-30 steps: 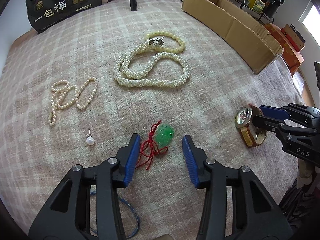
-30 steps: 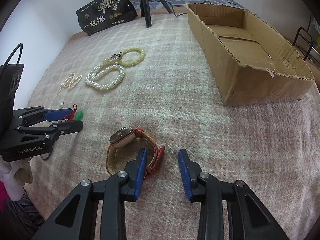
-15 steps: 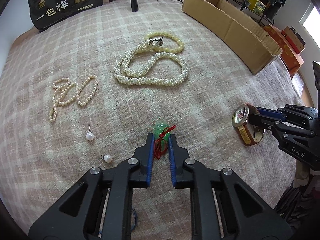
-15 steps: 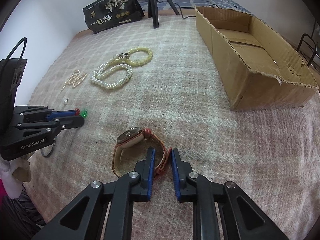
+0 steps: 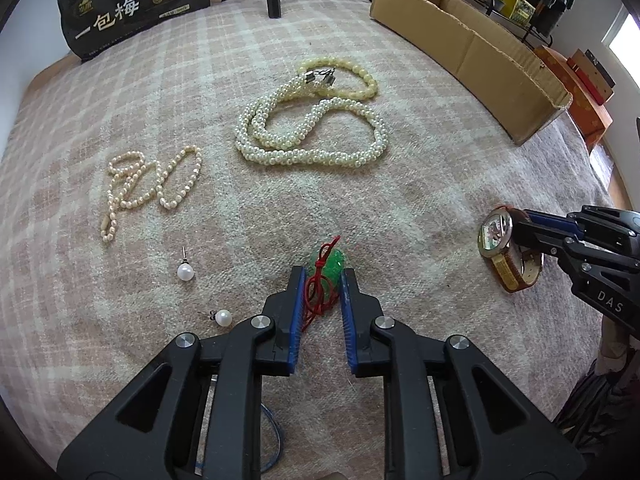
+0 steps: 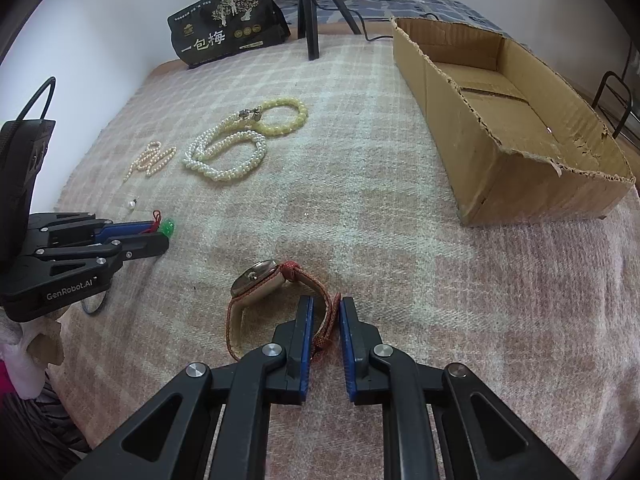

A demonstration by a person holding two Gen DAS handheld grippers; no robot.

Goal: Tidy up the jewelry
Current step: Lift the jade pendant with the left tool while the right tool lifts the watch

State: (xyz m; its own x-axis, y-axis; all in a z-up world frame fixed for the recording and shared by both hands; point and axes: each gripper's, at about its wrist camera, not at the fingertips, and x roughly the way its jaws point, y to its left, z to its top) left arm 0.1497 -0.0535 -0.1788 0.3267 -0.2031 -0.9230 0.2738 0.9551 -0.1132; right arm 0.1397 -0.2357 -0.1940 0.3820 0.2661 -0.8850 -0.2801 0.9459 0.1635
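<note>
Jewelry lies spread over a pink plaid blanket (image 5: 420,184) on a bed. The left gripper (image 5: 322,280) points steeply down with a green pendant (image 5: 330,268) on a red cord (image 5: 316,292) between its blue pads; the jaws are easing open slightly, yet the pads press the pendant's sides. The right gripper (image 6: 325,306) is narrowing on the reddish-brown strap of a wristwatch (image 6: 260,276), the strap pinched between its pads while the watch case rests on the blanket just ahead and to the left.

Two pearl stud earrings sit left of the left gripper: one (image 5: 185,271) farther out, the other (image 5: 223,317) just beside the gripper's left finger. Beyond them lies a thin pinkish pearl strand (image 5: 152,184), looped on itself. Farther up the blanket a thick twisted white pearl necklace (image 5: 312,136) touches a yellowish bead bracelet (image 5: 352,78) at its clasp.

An open, torn cardboard box (image 6: 500,120) stands at the right side of the bed, well apart from the jewelry. A black bag with gold print (image 6: 228,36) and a black tripod (image 6: 310,12) stand at the far edge.
</note>
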